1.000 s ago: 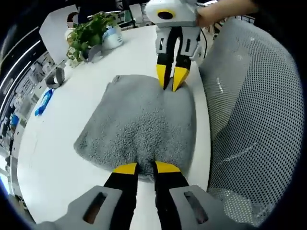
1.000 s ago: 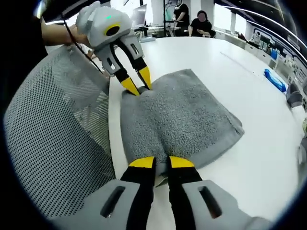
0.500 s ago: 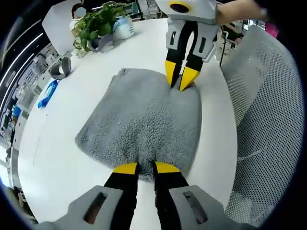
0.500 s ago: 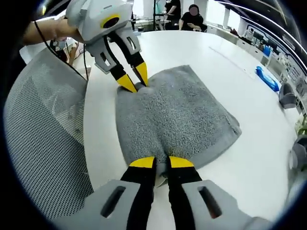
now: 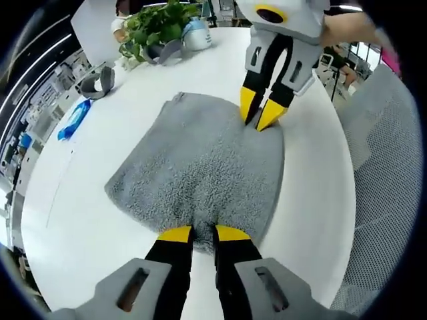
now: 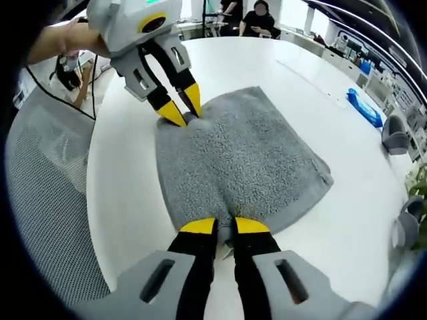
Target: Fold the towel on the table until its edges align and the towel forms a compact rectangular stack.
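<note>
as before — both grippers clamping towel (image 5: 200,167)

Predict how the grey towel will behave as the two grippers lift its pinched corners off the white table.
The towel looks thick and looped, puckering where the left gripper and right gripper pinch it, so it will likely sag rather than hold shape. Its pile should grip well. It probably drags on the table.

Towel (image 5: 200,170) dragged farther from mesh chair (image 5: 393,167).
</note>
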Demonstrator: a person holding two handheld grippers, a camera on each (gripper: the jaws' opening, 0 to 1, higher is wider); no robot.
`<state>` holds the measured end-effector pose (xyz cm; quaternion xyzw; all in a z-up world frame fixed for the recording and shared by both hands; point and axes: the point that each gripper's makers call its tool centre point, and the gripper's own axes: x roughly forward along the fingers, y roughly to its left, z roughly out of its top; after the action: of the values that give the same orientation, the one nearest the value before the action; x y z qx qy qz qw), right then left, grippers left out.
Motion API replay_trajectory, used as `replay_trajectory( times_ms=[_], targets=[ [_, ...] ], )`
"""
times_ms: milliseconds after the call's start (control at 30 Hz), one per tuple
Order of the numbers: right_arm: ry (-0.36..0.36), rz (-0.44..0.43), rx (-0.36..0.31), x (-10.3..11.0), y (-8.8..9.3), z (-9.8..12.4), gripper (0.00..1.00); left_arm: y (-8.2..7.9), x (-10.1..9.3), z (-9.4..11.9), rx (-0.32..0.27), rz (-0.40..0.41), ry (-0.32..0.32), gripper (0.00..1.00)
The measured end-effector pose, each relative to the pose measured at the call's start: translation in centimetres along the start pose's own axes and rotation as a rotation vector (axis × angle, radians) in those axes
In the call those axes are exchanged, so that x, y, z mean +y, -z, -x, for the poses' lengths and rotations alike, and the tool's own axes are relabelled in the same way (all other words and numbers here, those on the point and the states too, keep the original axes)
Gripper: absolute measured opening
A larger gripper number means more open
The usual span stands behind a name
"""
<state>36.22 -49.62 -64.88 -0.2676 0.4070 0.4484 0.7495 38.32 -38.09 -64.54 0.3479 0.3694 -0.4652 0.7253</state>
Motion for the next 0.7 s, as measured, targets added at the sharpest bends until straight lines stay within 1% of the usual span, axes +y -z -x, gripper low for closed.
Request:
replay_trajectory(
  times_ms=[67,167,233,333,400,433,467,567,633,700],
  targets=[
    [0.003,-0.001,-0.001,-0.5,-0.1,-0.1,0.07,-0.1,0.5,-0.1,0.005,0.004,-0.002,0.12],
    [0.013,-0.034,-0.022,-1.7,-0.5,-0.4,0.07,-0.2,1.3,-0.3,0.003,0.017,-0.011,0.12],
    [0.017,-0.043,-0.028,-2.1,-0.7,-0.5,0.06,-0.2,1.6,-0.4,0.003,0.023,-0.013,0.12],
    [0.020,-0.033,-0.023,-2.2,-0.8,-0.6,0.06,-0.3,1.9,-0.5,0.009,0.020,-0.018,0.12],
    [0.021,-0.032,-0.023,-2.1,-0.8,-0.6,0.07,-0.3,1.7,-0.5,0.012,0.008,-0.021,0.12],
    [0.023,-0.031,-0.029,-2.1,-0.7,-0.5,0.07,-0.4,1.6,-0.4,0.007,-0.027,-0.031,0.12],
    [0.025,-0.029,-0.040,-2.1,-0.7,-0.5,0.07,-0.4,1.5,-0.4,0.000,-0.039,-0.036,0.12],
    [0.023,-0.035,-0.090,-2.0,-0.7,-0.2,0.07,-0.3,1.6,-0.1,-0.023,-0.021,-0.047,0.12],
    [0.029,-0.029,-0.112,-2.0,-0.7,0.0,0.07,-0.4,1.7,0.0,-0.070,0.028,-0.060,0.13],
    [0.038,-0.091,-0.161,-2.0,-1.0,0.5,0.08,-0.4,1.8,0.8,-0.128,0.095,-0.073,0.13]
  ],
)
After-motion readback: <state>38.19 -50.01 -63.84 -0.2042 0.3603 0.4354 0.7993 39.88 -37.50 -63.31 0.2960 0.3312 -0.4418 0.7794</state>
